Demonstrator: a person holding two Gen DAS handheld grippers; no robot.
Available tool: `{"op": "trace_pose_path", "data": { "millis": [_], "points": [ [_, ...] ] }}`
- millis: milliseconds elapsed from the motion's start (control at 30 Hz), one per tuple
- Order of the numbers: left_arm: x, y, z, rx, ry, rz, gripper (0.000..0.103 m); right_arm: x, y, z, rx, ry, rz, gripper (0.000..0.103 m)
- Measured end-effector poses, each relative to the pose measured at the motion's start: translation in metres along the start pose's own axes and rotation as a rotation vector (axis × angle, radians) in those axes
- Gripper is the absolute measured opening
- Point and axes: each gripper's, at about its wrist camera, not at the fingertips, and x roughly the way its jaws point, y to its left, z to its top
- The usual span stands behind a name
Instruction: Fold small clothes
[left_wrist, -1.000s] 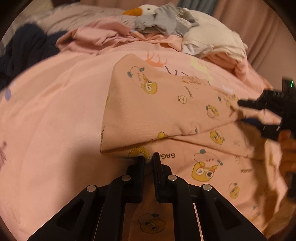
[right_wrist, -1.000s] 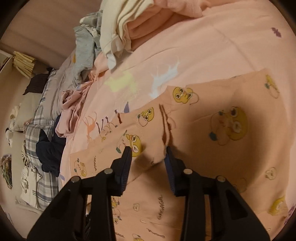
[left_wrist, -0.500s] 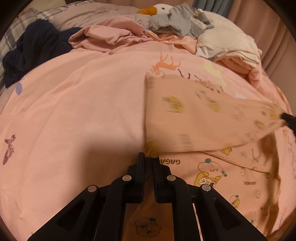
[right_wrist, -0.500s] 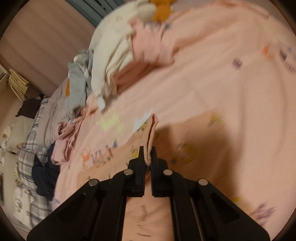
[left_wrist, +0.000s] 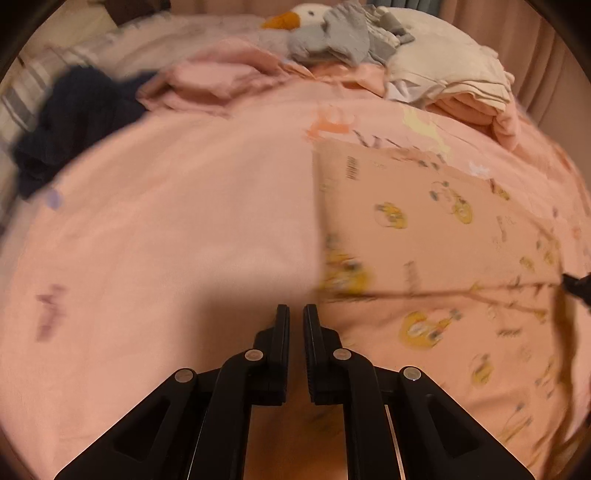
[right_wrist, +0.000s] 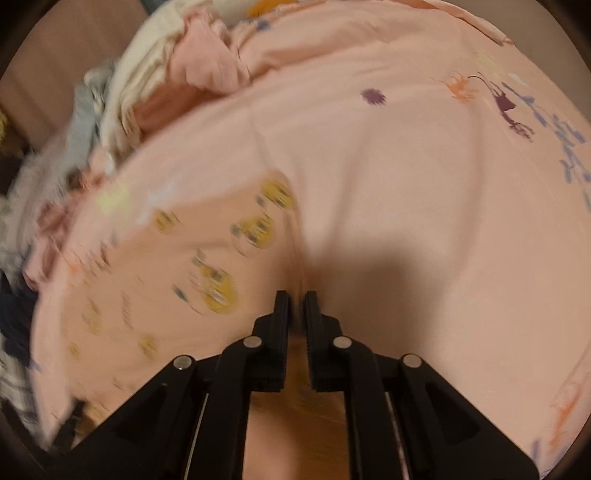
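Left wrist: pink bedsheet (left_wrist: 166, 221) (heaped clothes (left_wrist: 443, 74) behind); both hand-held grippers (left_wrist: 296, 317) (right_wrist: 296, 302) pinch the printed garment (left_wrist: 424, 240), right's jaws easing open

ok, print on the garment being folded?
Peach garment with yellow cartoon ducks and small text; clearest in left wrist view.

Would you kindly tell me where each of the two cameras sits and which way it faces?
Left wrist: on the left gripper, angled down over the pink bedsheet toward the clothes pile; its own fingers show, and the right gripper's tip at the right edge.
Right wrist: on the right gripper, angled down at the bedsheet; its own fingers show.
Shared: the printed garment, pinched in both grippers, and the pile.
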Motion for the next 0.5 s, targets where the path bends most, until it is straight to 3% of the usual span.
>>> {"op": "trace_pose_path", "data": {
  "millis": [100, 200, 300, 333, 433, 500],
  "points": [
    [-0.032, 0.010, 0.000, 0.069, -0.125, 0.094, 0.010, -0.022, -0.018, -0.003, -0.008, -0.035, -0.007, 0.011],
    [-0.046, 0.009, 0.015, 0.045, -0.186, 0.085, 0.010, -0.044, -0.030, 0.000, 0.028, -0.081, 0.057, 0.012],
    [-0.030, -0.010, 0.037, -0.007, -0.134, -0.071, 0.010, -0.049, -0.009, 0.006, 0.006, -0.104, 0.124, 0.012],
    [-0.019, -0.019, 0.042, -0.015, -0.104, -0.091, 0.010, -0.043, 0.005, 0.005, -0.016, -0.092, 0.127, 0.012],
    [0.010, -0.042, 0.045, 0.015, -0.054, -0.036, 0.010, -0.011, 0.043, 0.001, -0.077, 0.017, 0.202, 0.010],
    [0.036, -0.049, 0.039, 0.031, 0.018, -0.007, 0.010, 0.015, 0.059, -0.005, -0.115, 0.086, 0.190, 0.008]
  ]
}}
